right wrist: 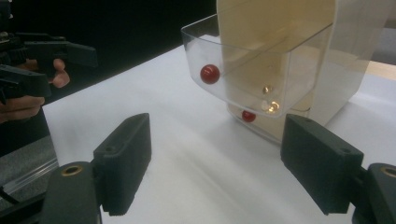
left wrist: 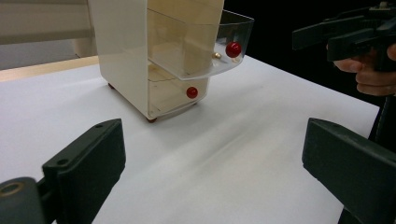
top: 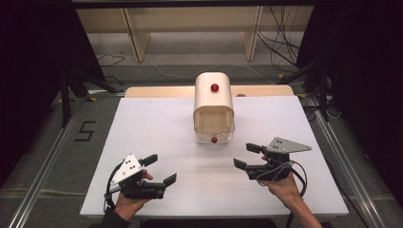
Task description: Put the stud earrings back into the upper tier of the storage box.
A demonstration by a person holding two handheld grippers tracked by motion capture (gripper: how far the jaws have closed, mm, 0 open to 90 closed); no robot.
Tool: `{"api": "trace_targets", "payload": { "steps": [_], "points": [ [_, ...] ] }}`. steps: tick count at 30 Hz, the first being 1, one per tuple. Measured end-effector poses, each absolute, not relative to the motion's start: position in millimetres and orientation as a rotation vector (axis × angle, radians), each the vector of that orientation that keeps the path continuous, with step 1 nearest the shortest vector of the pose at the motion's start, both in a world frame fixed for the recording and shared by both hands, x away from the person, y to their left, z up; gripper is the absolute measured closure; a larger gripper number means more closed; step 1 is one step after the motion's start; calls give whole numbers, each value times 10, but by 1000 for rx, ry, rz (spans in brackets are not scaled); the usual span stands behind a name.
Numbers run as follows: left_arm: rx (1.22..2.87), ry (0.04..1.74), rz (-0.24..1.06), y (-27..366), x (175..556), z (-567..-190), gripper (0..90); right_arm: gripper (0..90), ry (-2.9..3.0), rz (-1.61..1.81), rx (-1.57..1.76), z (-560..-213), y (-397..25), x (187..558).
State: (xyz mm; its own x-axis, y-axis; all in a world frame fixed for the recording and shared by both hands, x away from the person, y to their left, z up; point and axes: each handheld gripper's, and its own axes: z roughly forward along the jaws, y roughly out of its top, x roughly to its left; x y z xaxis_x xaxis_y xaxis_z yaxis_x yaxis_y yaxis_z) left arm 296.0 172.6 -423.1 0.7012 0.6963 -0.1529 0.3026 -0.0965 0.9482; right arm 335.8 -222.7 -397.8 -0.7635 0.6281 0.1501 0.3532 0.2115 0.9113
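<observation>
High view has both forearms coming in low over the white table (top: 157, 123), hands level and wrapped round the grips. Mid-table, toward the far edge, stands the cream cabinet (top: 214, 95), its clear upper drawer (top: 214, 124) pulled out toward the person. Left gripper (top: 159, 169) hovers near the front edge, jaws spread wide, angled toward the cabinet. Right gripper (top: 247, 155) sits closer in, jaws apart too. Something small and gold, perhaps a bead (right wrist: 267, 88), lies in the drawer.
</observation>
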Motion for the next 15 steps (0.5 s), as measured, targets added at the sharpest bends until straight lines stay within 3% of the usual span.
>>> {"api": "trace_targets", "payload": {
  "steps": [15],
  "points": [
    [1689, 812, 400, 1722, 2959, -4234, 56, 240, 2187, 1589, 928, -4103, -2334, 3222]
  ]
}}
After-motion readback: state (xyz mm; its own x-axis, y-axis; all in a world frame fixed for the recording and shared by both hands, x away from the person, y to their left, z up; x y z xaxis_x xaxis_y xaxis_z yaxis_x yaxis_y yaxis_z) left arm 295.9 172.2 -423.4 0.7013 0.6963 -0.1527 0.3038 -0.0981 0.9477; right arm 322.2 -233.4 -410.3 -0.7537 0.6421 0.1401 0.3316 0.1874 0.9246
